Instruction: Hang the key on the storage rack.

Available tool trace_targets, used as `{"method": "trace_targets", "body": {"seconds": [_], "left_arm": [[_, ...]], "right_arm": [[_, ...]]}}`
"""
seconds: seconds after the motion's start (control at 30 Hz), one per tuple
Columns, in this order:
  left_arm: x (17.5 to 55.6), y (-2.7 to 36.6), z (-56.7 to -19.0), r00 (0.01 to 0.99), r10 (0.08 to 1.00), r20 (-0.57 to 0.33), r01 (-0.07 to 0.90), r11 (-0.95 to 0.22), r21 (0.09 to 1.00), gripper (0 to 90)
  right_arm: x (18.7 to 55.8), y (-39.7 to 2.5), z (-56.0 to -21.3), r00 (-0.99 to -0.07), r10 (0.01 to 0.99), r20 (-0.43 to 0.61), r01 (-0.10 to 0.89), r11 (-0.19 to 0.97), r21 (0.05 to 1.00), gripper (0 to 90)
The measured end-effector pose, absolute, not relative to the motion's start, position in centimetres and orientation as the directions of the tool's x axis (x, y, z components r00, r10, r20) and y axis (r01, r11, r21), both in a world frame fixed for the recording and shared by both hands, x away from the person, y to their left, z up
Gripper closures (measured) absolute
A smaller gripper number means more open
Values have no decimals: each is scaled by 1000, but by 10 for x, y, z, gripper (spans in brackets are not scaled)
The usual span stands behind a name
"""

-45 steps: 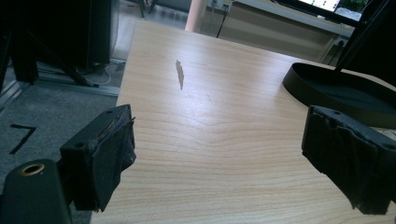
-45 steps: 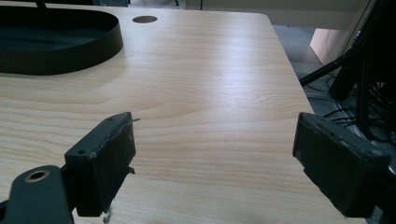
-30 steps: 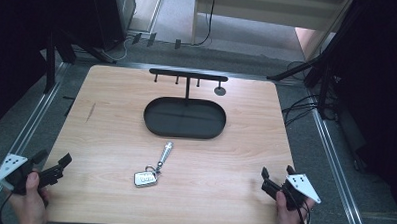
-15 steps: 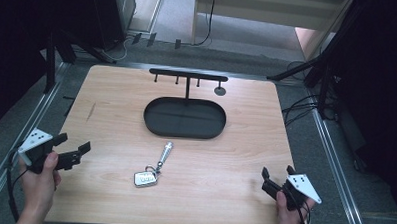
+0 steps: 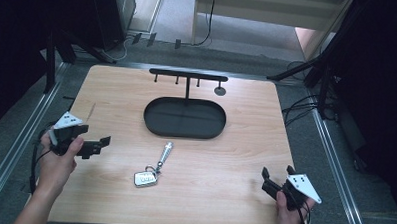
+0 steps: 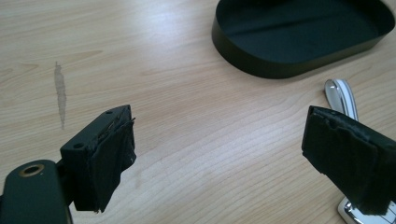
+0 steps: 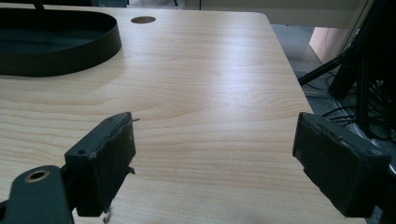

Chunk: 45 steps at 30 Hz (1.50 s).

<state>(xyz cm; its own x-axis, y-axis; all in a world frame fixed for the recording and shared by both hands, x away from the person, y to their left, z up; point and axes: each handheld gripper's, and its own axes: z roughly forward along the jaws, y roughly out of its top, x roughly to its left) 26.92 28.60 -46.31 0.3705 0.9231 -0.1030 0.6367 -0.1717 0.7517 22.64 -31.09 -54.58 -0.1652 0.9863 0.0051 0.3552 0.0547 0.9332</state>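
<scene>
High view: left gripper point(image 5: 104, 141), jaws apart, is hovering near the bench's point(image 5: 246, 123) left edge beside the keys point(image 5: 153, 166); right gripper point(image 5: 275, 175) is idling agape at the right front corner. Flat keys risk skidding aside if nudged.

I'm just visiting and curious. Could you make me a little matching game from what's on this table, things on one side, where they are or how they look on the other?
Things:
1. black oval tray
2. keychain
3. left gripper
4. right gripper

Descriptions:
A. open, near the table's right front corner
B. lies on bare wood in front of the tray
C. empty, under a hook rack
D. open, over the table's left side

Pairs: 1-C, 2-B, 3-D, 4-A
</scene>
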Motion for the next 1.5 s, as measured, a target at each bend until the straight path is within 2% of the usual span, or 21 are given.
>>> {"method": "trace_targets", "body": {"seconds": [0.27,0.37,0.47,0.6,0.7,0.77,0.8,0.87,0.9,0.93,0.97,1.13,1.23,1.5], "left_arm": [[289,259,-451,414,907,-77,694,-260,671,76],[302,247,-451,442,893,-89,745,-309,591,67],[310,240,-449,447,886,-118,774,-318,548,67],[319,223,-448,474,874,-106,796,-374,476,67],[326,214,-450,472,870,-146,818,-369,441,66],[330,207,-453,473,870,-141,833,-388,394,11],[330,207,-453,473,870,-141,833,-388,394,11],[333,200,-457,462,872,-164,857,-390,338,10],[336,192,-460,434,886,-162,880,-379,286,10],[336,192,-460,434,886,-162,880,-379,286,10],[338,183,-462,434,890,-142,886,-392,249,10],[340,167,-464,420,899,-127,894,-386,227,10],[341,157,-473,366,922,-124,925,-345,163,10],[339,132,-485,322,942,-92,946,-317,65,10]], "right_arm": [[226,-311,-546,-166,986,10,356,50,933,129],[226,-311,-546,-165,986,9,356,51,933,129],[226,-311,-546,-166,986,10,357,51,933,129],[227,-311,-546,-168,986,8,356,53,933,129],[226,-311,-546,-167,986,11,358,51,932,129],[226,-311,-546,-166,986,14,359,47,932,129],[226,-312,-546,-166,986,16,359,46,932,129],[226,-312,-546,-168,986,17,359,45,932,129],[226,-312,-546,-170,985,21,358,42,933,129],[226,-312,-546,-170,985,21,358,42,933,129],[226,-313,-546,-170,985,24,359,40,932,129],[227,-313,-546,-172,985,27,360,37,932,129],[226,-313,-546,-172,985,29,361,36,932,129],[226,-314,-546,-177,984,33,363,34,931,129]]}}
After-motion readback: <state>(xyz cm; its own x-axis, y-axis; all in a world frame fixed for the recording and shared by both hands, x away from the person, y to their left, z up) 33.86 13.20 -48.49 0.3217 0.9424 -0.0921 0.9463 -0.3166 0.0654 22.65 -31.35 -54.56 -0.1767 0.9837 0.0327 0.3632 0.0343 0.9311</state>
